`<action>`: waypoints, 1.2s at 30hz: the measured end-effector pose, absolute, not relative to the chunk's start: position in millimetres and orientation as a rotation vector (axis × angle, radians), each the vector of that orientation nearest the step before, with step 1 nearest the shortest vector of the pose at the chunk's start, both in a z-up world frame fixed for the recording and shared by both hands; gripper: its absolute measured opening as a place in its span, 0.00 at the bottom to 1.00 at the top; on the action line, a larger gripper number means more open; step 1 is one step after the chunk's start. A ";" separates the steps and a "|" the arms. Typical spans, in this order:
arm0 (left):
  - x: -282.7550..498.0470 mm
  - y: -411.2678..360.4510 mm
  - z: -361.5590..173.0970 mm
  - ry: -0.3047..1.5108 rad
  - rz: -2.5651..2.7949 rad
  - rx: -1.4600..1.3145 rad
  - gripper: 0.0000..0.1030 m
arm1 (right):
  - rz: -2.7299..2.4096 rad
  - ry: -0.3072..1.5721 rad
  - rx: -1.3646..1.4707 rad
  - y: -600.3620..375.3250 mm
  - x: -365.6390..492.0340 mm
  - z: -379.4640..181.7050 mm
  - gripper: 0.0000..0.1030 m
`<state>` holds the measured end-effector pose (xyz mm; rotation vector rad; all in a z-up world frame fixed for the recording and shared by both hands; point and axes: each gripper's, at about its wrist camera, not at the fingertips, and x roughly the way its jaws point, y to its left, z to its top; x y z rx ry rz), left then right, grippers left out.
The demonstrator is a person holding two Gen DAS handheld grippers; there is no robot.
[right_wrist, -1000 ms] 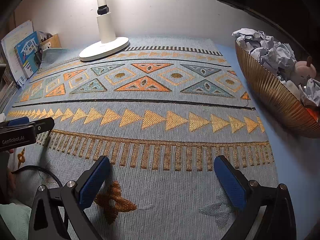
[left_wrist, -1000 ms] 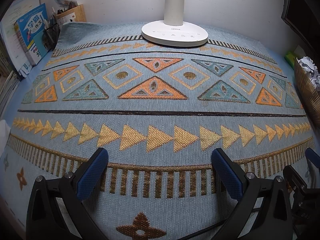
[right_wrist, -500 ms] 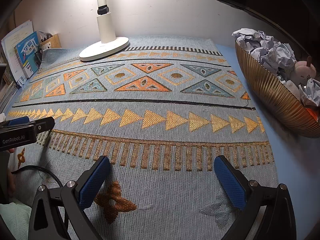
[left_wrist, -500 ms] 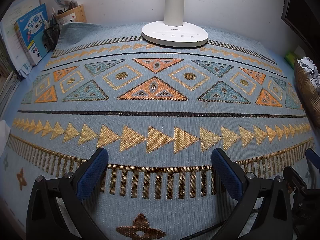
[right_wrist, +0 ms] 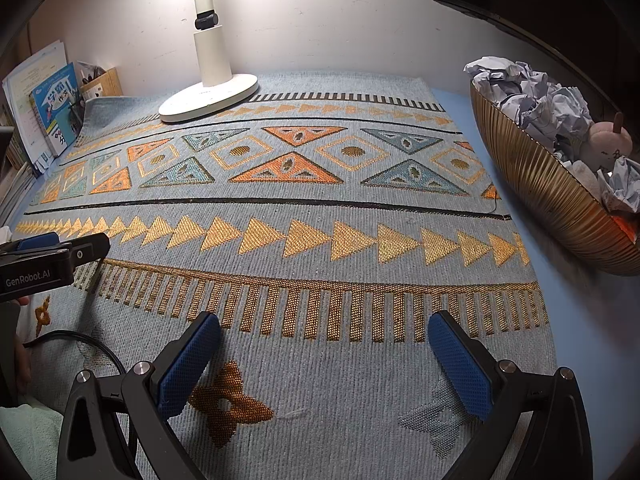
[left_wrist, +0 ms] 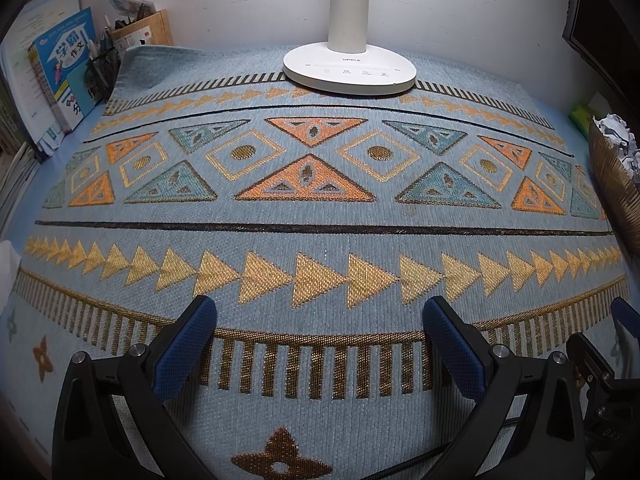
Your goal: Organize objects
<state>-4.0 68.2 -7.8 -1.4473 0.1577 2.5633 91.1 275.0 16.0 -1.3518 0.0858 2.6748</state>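
Observation:
My left gripper [left_wrist: 318,320] is open over the near part of a blue patterned mat [left_wrist: 320,224], with nothing between its blue pads. The right gripper [right_wrist: 324,338] is open too, low over the same mat [right_wrist: 320,256], and holds nothing. At the right stands a gold ribbed bowl [right_wrist: 536,184] filled with crumpled paper balls [right_wrist: 532,100] and a small pale pumpkin-shaped toy [right_wrist: 608,140]. In the right wrist view the left gripper's body [right_wrist: 48,262] shows at the left edge. The bowl's rim [left_wrist: 612,176] also shows at the right edge of the left wrist view.
A white desk lamp [left_wrist: 348,64] stands on the mat's far edge by the wall. Books [left_wrist: 60,76] and a pen holder [left_wrist: 102,70] crowd the far left corner. A dark monitor [right_wrist: 532,4] hangs at the far right. A black cable [right_wrist: 80,340] runs by the left gripper.

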 end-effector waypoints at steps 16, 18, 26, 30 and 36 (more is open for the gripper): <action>-10.8 70.8 -11.7 0.153 2.564 -1.441 1.00 | 2.675 0.081 -1.346 274.9 92.7 16.5 1.00; -12.3 70.2 -12.2 0.154 2.562 -1.439 1.00 | 2.674 0.083 -1.347 274.6 92.7 17.1 1.00; -8.7 72.5 -12.4 0.151 2.565 -1.440 1.00 | 2.673 0.084 -1.348 274.5 93.4 17.7 1.00; -7.4 72.9 -12.0 0.149 2.566 -1.442 1.00 | 2.674 0.084 -1.348 274.4 93.3 17.6 1.00; -4.7 73.6 -12.2 0.148 2.567 -1.441 1.00 | 2.674 0.084 -1.348 274.1 93.2 17.7 1.00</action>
